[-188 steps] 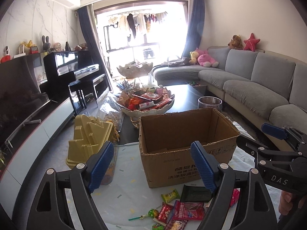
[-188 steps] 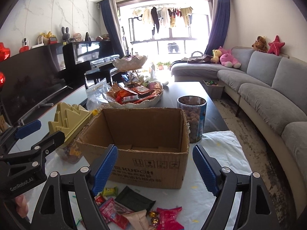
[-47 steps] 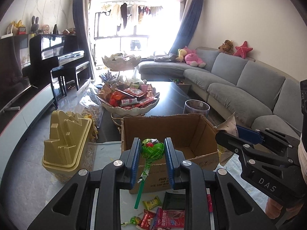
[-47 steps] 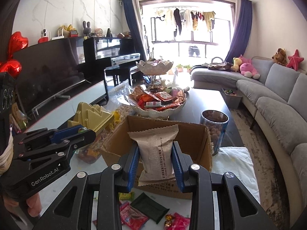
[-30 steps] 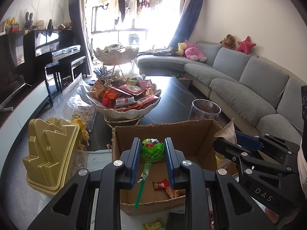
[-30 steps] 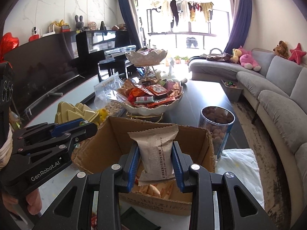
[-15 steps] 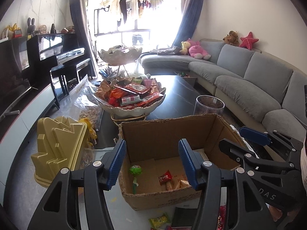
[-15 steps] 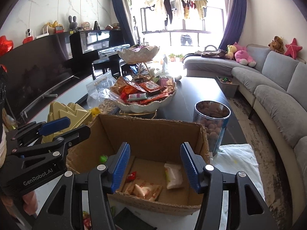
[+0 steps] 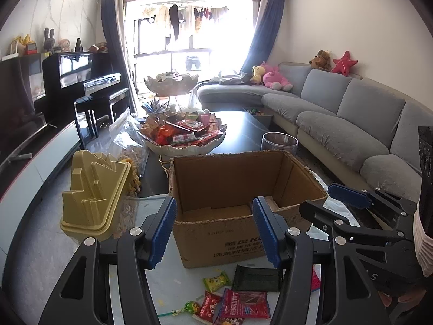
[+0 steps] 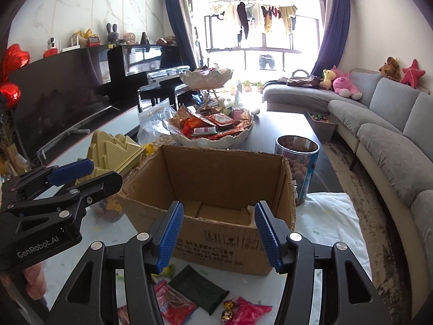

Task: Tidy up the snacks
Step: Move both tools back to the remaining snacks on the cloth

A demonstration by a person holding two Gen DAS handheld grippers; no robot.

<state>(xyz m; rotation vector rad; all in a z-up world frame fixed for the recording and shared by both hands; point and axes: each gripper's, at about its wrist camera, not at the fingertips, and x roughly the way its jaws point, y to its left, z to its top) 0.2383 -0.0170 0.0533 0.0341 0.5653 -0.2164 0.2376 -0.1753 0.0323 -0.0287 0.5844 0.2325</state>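
Observation:
An open cardboard box (image 9: pixel 224 241) stands on the table, and its front wall hides most of what lies inside. My left gripper (image 9: pixel 214 216) hovers open and empty just short of that wall. My right gripper (image 10: pixel 218 216) is also open and empty before the box (image 10: pixel 216 178). Each gripper shows in the other's view, the right gripper (image 9: pixel 322 199) at the box's right side and the left gripper (image 10: pixel 107 172) at its left. Loose snacks lie in front: a green packet (image 9: pixel 216 284), a dark packet (image 9: pixel 255 281), a red packet (image 9: pixel 245 307), a lollipop (image 9: pixel 190 306) and a pink packet (image 10: pixel 249 311).
A yellow stepped lid on a container (image 9: pixel 94 197) stands left of the box. Behind the box is a white bowl of snacks (image 9: pixel 186 140), with a clear jar of round snacks (image 10: pixel 296 162) at the back right. A white cloth (image 10: pixel 333 222) covers the table, and a grey sofa (image 9: pixel 351 124) runs along the right.
Both grippers have opened: the lollipop left the left one and the beige packet left the right one, and both dropped into the box. Both grippers then drew back to the box's near side.

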